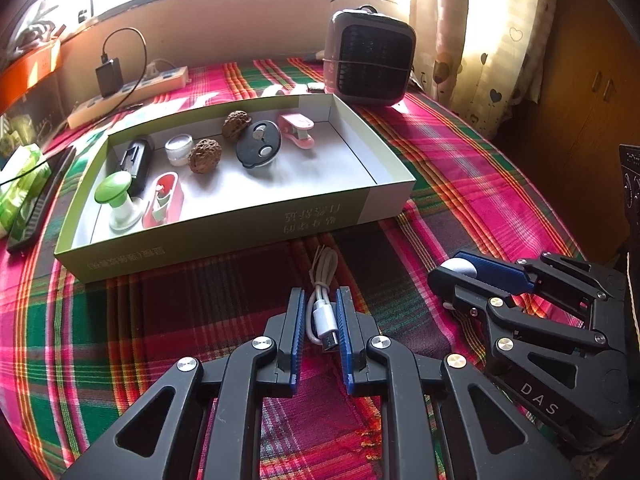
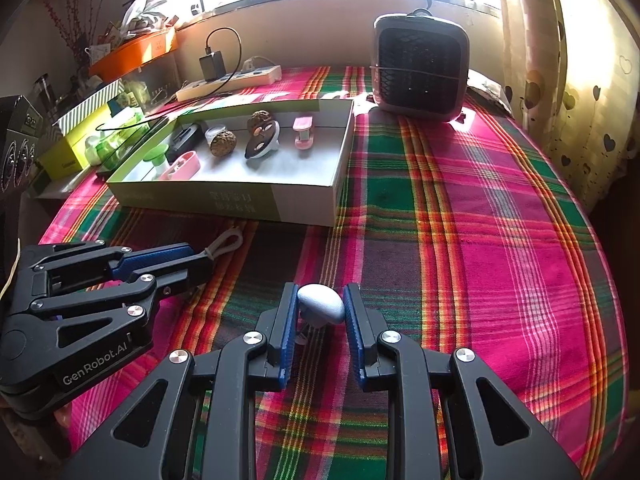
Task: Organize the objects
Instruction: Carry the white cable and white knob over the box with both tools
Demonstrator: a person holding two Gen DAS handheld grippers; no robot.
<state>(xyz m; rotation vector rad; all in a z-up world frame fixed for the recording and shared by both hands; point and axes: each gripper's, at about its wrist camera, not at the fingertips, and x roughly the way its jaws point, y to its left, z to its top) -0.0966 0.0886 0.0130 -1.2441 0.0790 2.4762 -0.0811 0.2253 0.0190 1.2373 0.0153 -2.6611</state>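
I hold both grippers tilted down over the near part of the plaid-covered surface (image 2: 460, 208), side by side. My left gripper (image 1: 320, 320) has its fingers closed narrowly on a bundled white cable (image 1: 322, 300), which pokes out toward the box (image 1: 224, 236) beyond. My right gripper (image 2: 320, 312), to its right, pinches a pale mushroom-shaped knob (image 2: 320, 304) between its fingers.

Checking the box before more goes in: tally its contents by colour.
Brown walnuts: 2
Black items: 2
Pink or red items: 2
White jar: 1
Green-topped white piece: 1
Total in the box: 8
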